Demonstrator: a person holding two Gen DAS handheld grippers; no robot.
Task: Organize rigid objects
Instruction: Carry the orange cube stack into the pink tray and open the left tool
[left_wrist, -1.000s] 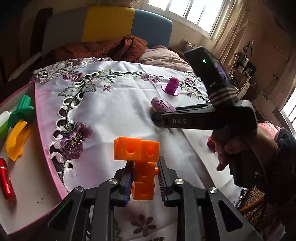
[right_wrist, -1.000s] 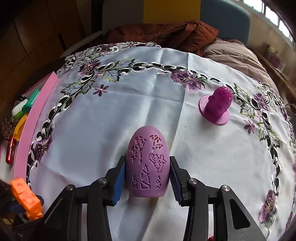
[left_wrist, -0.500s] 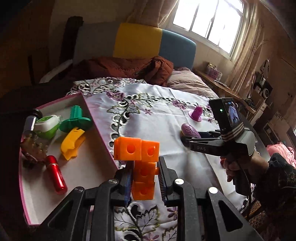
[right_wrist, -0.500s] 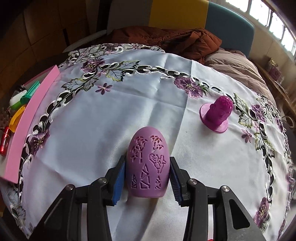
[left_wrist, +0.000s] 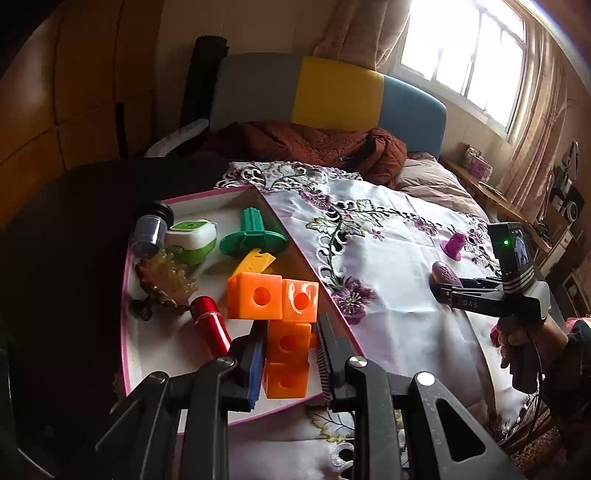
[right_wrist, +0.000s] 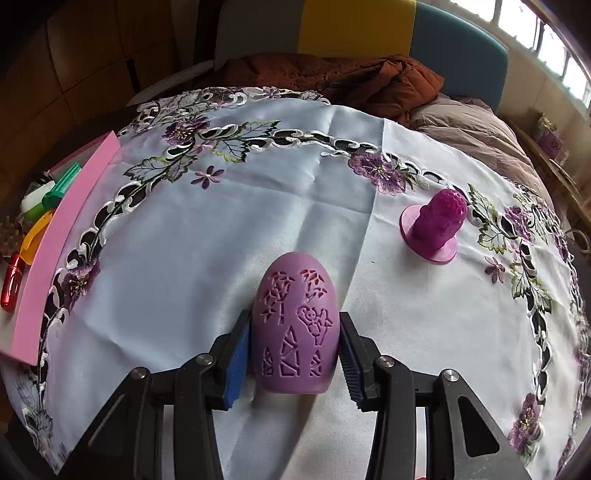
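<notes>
Left tongs (left_wrist: 290, 354) clamped on the lower stem of the orange block piece (left_wrist: 282, 317); its top two cubes stick out past the fingertips. The piece hangs above the near corner of the pink-rimmed tray (left_wrist: 306, 258), over the white tray floor.

Right tongs (right_wrist: 293, 350) closed on the purple egg-shaped shell (right_wrist: 295, 328), both pads against its sides, cut-out face up, just above or on the cloth, can't tell which.

Right hand (left_wrist: 517, 341) wraps the pistol handle, tongs level, pointing across the counter toward the tray.

Tray holds a red cylinder (left_wrist: 210, 325), green flanged piece (left_wrist: 253, 236), yellow piece (left_wrist: 255, 260). Magenta flanged peg (right_wrist: 436, 227) lies on the embroidered white tablecloth (right_wrist: 221, 229), well apart from the egg. Bed beyond.
</notes>
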